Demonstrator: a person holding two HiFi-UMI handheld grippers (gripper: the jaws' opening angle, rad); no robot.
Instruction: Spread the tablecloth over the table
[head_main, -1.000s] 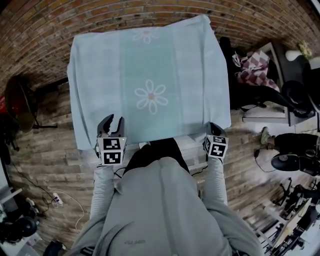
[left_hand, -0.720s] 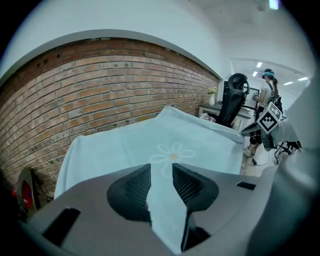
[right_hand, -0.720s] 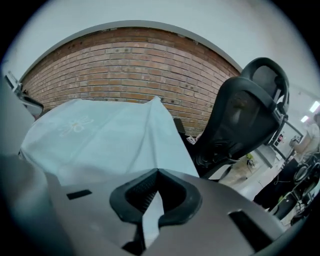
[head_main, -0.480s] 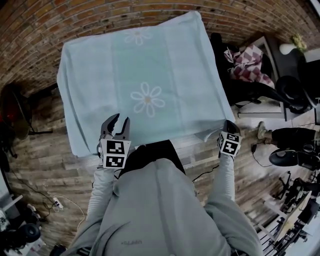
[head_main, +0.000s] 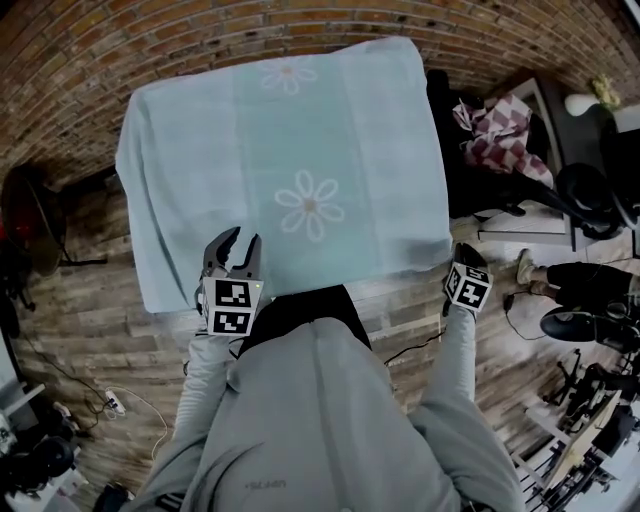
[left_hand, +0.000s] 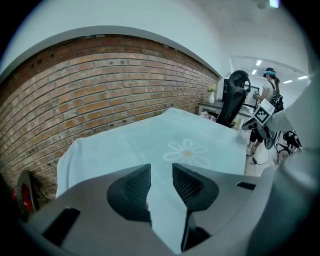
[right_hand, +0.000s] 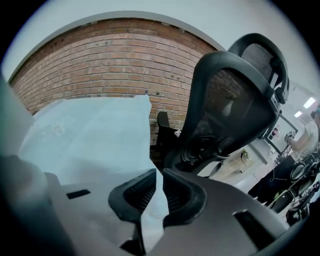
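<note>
A pale blue tablecloth (head_main: 300, 150) with daisy prints covers the table in the head view and hangs over its edges. My left gripper (head_main: 232, 245) hovers over the cloth's near left part, open, with nothing between its pads (left_hand: 135, 187). My right gripper (head_main: 460, 258) is at the cloth's near right corner, just beyond the table's edge. In the right gripper view the cloth's edge (right_hand: 150, 210) runs through the narrow gap of the right gripper (right_hand: 159, 187). Its jaws have just been opening slightly, and the cloth is still pinched between them.
A black office chair (right_hand: 235, 100) stands close to the table's right side, with a checked cloth (head_main: 500, 140) lying beside it. A brick wall (left_hand: 100, 85) lies behind the table. A person (left_hand: 270, 95) stands far off. Cables and a power strip (head_main: 110, 400) lie on the wooden floor at left.
My right gripper has moved out to the right with the cloth's corner, and the near right edge now lies flatter. The left gripper has shifted a little and stays open.
</note>
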